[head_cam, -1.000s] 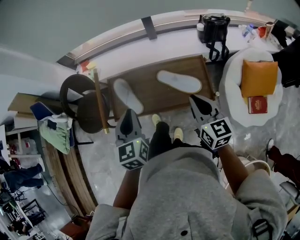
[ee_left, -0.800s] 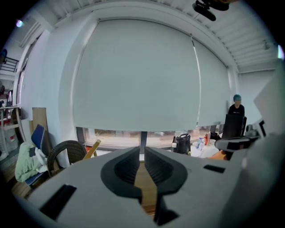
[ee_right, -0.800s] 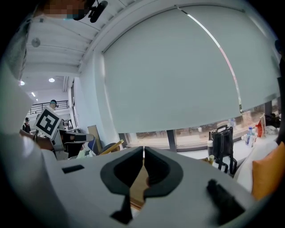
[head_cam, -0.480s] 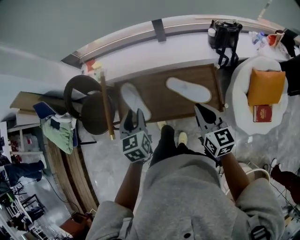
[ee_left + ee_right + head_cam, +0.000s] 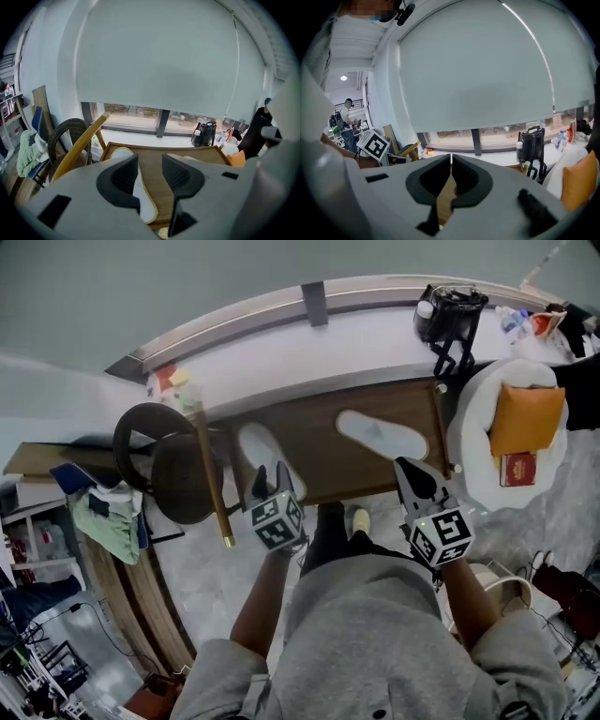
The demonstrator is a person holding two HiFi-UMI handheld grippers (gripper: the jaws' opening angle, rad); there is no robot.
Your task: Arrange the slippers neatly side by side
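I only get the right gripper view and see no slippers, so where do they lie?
Observer: On the wooden table, apart: the left slipper and the right slipper, pointing different ways.
Operator: Is the other claw holding one?
Observer: No; the left claw is open, its jaws have just been opening, the left slipper beyond them, ungripped.
Operator: How near is mine?
Observer: The right claw shows by the right slipper's near edge; contact unclear.

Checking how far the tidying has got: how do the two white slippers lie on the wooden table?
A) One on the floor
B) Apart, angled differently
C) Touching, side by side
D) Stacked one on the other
B: in the head view the left slipper lies near the table's left end and the right slipper further right, with bare wood between them and their long axes at different angles.
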